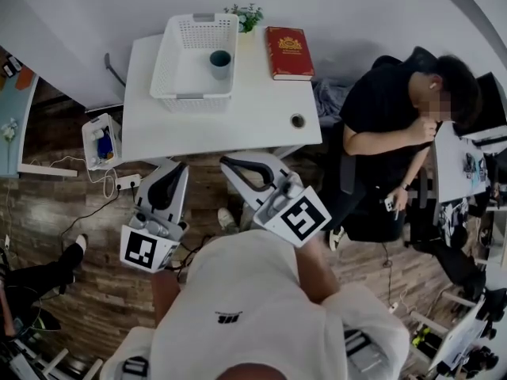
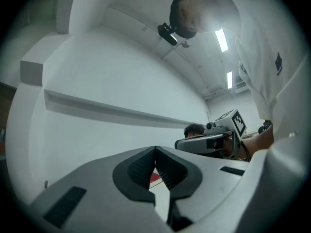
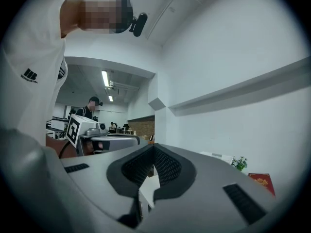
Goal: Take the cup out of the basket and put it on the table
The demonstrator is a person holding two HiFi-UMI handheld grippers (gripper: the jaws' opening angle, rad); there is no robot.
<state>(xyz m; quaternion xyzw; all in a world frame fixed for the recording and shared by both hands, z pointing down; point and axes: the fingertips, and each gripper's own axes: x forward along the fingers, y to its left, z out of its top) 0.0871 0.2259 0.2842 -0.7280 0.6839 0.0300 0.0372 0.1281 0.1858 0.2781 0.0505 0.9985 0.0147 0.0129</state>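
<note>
A dark teal cup (image 1: 220,63) stands upright inside the white mesh basket (image 1: 181,34), near its right wall, at the back of the white table (image 1: 238,117). My left gripper (image 1: 168,169) and right gripper (image 1: 227,164) hang side by side in front of the table's near edge, well short of the basket. In the left gripper view the left gripper (image 2: 155,152) has its jaws pressed together with nothing between them. The right gripper (image 3: 153,150) looks the same in its own view. Neither gripper view shows the cup.
A red book (image 1: 289,52) and a small plant (image 1: 247,16) sit right of the basket. A small round object (image 1: 298,120) lies near the table's front right corner. A person in black (image 1: 396,109) sits to the right. A white bin (image 1: 101,141) stands left of the table.
</note>
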